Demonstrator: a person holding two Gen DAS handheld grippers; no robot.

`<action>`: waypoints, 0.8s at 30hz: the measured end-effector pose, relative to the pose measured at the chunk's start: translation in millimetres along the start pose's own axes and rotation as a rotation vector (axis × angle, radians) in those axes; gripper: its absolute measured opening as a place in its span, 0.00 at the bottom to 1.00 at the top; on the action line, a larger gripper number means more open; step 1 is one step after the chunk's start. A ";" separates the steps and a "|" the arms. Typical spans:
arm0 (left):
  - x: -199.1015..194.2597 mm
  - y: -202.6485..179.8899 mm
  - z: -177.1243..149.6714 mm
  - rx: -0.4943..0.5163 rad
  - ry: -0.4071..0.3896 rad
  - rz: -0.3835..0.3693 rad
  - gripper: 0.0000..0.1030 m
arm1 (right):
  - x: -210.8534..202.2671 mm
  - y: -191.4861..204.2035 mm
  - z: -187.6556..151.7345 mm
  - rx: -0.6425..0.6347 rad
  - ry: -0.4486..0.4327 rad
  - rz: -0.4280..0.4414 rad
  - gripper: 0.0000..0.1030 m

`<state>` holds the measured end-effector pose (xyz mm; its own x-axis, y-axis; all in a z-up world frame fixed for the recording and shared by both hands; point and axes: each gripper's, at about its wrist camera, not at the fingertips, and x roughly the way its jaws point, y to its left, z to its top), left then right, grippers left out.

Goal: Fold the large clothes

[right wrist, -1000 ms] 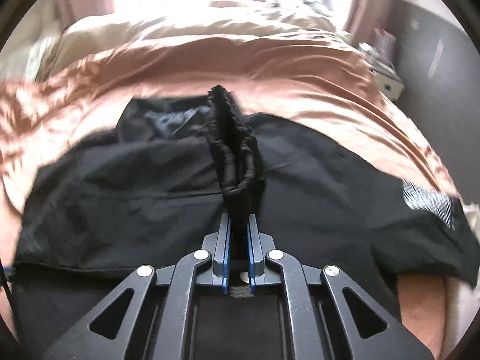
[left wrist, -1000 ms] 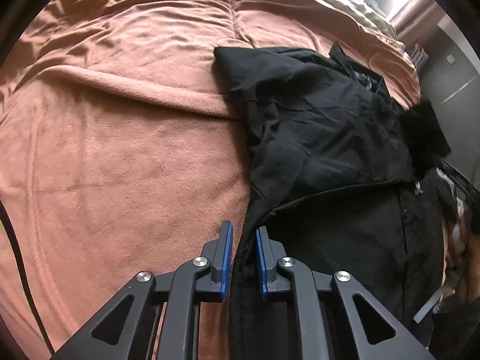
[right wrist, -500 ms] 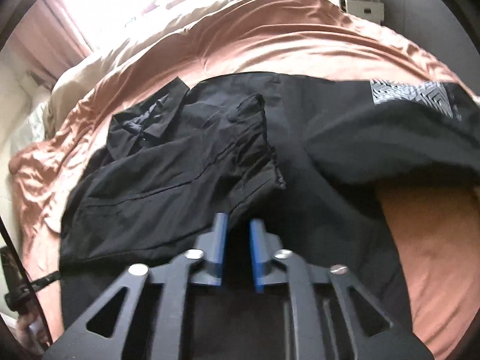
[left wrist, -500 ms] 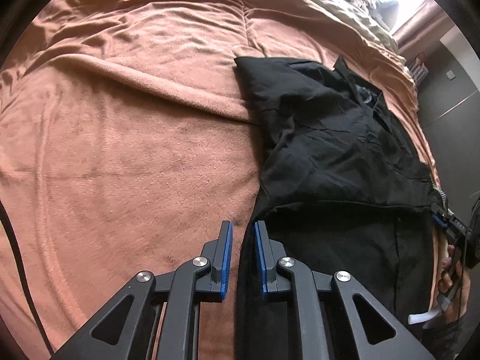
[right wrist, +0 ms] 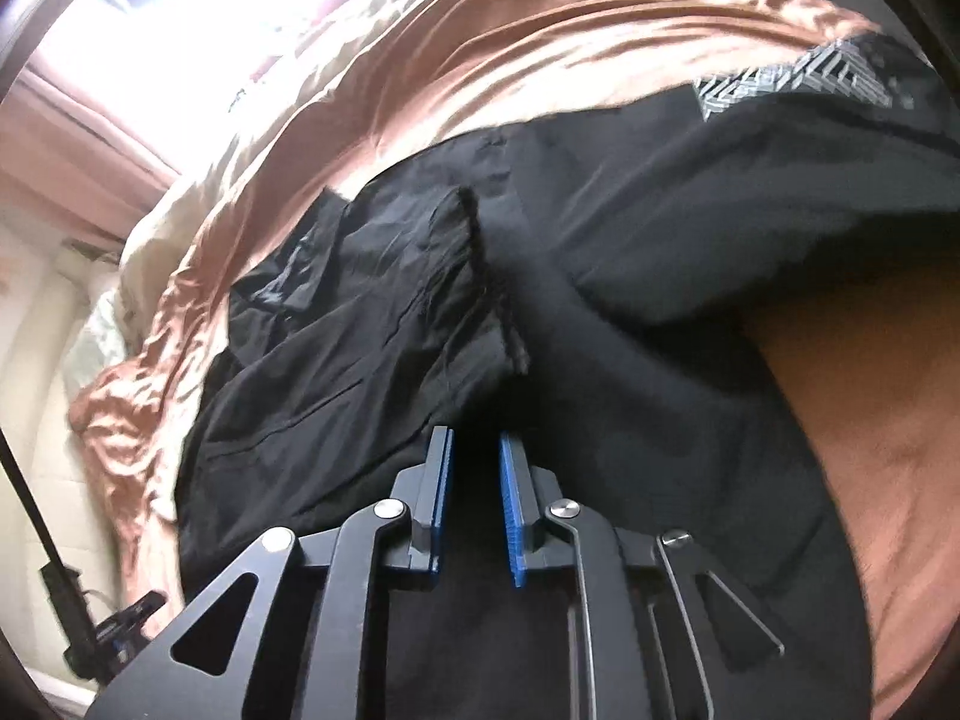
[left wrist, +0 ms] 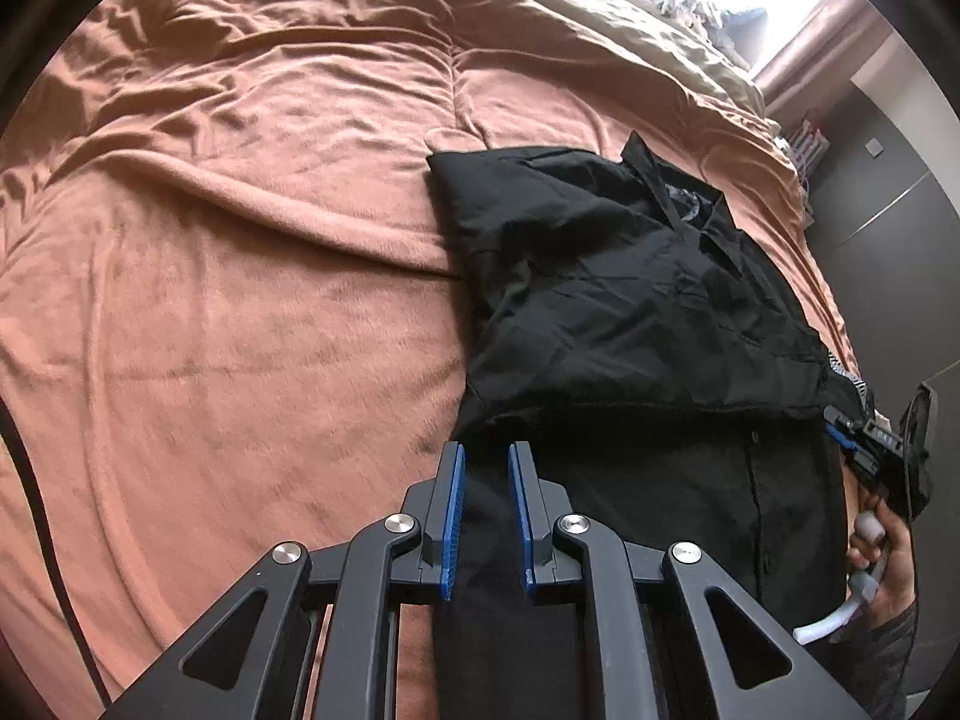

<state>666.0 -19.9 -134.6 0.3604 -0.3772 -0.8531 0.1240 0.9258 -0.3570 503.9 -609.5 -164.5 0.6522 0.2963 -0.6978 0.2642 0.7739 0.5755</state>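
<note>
Black shirt (left wrist: 630, 312) lies on the orange blanket (left wrist: 240, 300), just ahead of both grippers. Your left gripper (left wrist: 485, 462) is narrow, hem cloth between the pads; can't tell if it's pinched. Right gripper (right wrist: 474, 450) is closing, nothing visibly caught. Risk: it shuts empty or bunches the folded sleeve (right wrist: 420, 300) ahead of it.

Both grippers (left wrist: 485, 468) (right wrist: 474, 453) — black linkage arms, silver round screws, blue pads (left wrist: 451, 516) — and a grey sleeve (left wrist: 888, 654).
</note>
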 end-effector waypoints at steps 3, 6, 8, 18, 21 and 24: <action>-3.5 -4.0 -4.5 0.006 0.000 0.014 0.16 | -1.3 1.6 7.3 -0.007 0.014 -0.010 0.13; -11.6 -8.2 -7.1 -0.003 -0.005 0.015 0.16 | -13.9 4.5 4.2 -0.013 0.008 -0.007 0.16; -18.8 -13.1 -8.3 0.002 -0.015 0.017 0.16 | -24.7 5.6 -1.6 -0.030 -0.019 0.013 0.58; -40.3 -60.7 -15.8 0.039 -0.052 0.015 0.41 | -108.2 -70.3 -20.2 0.042 -0.168 -0.002 0.80; -42.3 -76.8 -16.1 0.051 -0.075 0.006 0.51 | -135.1 -105.2 -22.0 0.104 -0.216 -0.024 0.71; -38.2 -96.5 -16.0 0.074 -0.077 -0.002 0.51 | -156.7 -138.3 -23.6 0.169 -0.241 -0.036 0.62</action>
<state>625.5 -95.2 -73.6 0.4296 -0.3788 -0.8198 0.1920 0.9253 -0.3270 348.4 -749.7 -144.9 0.7847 0.1134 -0.6095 0.3915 0.6716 0.6290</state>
